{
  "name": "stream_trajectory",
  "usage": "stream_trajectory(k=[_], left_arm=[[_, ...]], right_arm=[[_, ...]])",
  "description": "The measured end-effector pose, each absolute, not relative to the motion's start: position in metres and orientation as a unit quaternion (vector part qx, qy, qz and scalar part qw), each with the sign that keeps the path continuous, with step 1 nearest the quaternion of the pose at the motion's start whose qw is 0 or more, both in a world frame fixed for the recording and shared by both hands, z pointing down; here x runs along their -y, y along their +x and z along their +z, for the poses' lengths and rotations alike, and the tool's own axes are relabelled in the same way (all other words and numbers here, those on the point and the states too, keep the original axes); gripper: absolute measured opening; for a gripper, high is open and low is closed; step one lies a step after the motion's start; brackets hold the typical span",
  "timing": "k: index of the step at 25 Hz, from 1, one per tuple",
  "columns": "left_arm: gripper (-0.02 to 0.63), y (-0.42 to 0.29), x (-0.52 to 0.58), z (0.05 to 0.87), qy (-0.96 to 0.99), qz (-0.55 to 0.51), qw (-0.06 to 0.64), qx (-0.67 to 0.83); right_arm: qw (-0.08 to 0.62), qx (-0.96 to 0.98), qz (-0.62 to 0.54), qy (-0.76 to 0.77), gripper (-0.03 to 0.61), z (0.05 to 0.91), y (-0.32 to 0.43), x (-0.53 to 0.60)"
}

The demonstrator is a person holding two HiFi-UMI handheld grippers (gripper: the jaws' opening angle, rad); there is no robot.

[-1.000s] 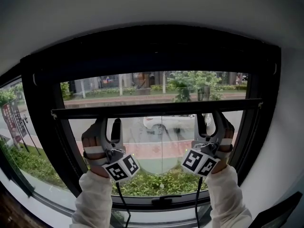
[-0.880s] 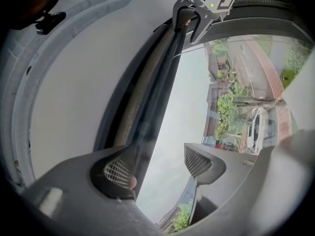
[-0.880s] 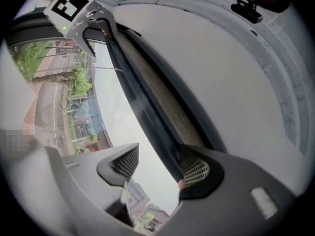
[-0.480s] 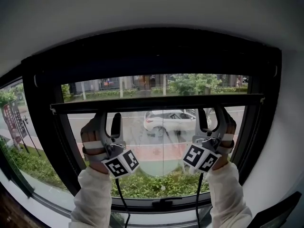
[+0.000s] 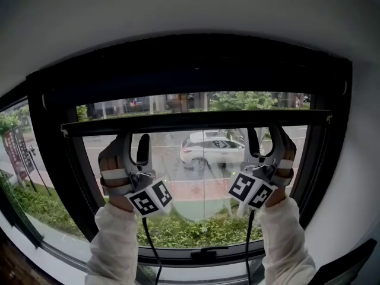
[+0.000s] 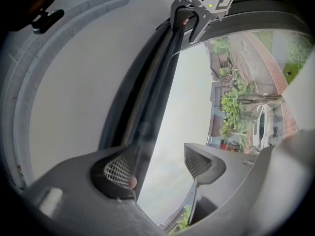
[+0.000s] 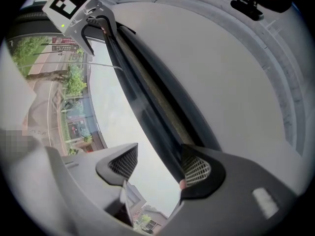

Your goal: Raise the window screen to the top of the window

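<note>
The window screen's black bottom bar [image 5: 196, 122] runs level across the window, a short way below the dark top housing [image 5: 196, 64]. My left gripper [image 5: 135, 140] and right gripper [image 5: 263, 136] point up under the bar, one near each end, jaws open and straddling it. In the left gripper view the bar [image 6: 157, 82] passes between the jaws of my left gripper [image 6: 157, 168], close against the left pad. In the right gripper view the bar [image 7: 147, 97] lies against the right pad of my right gripper [image 7: 160, 167]. Neither pair of pads clamps it.
The black window frame [image 5: 56, 177] surrounds the glass, with a latch [image 5: 202, 253] on the bottom rail. Outside are a street, a white car [image 5: 211, 150] and green shrubs. White wall and ceiling [image 5: 178, 10] lie above. Cables hang from both grippers.
The bar has risen a little, and both grippers have gone up with it. The strip of open view between the bar and the top housing has narrowed.
</note>
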State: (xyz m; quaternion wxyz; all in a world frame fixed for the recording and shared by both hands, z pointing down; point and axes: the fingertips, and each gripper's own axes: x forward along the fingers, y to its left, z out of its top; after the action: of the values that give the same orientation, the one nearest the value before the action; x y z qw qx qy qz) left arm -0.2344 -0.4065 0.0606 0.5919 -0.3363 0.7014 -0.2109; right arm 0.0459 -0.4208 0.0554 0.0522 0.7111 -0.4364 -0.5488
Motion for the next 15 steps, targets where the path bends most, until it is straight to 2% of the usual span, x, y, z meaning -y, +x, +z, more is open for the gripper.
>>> stream_trajectory(k=[15], left_arm=[[0.319,-0.236,0.406,0.039,-0.329,-0.207,0.593,-0.705]], right_arm=[[0.049,0.436,-0.553,0.708,0.265,0.035,0.044,0.420]])
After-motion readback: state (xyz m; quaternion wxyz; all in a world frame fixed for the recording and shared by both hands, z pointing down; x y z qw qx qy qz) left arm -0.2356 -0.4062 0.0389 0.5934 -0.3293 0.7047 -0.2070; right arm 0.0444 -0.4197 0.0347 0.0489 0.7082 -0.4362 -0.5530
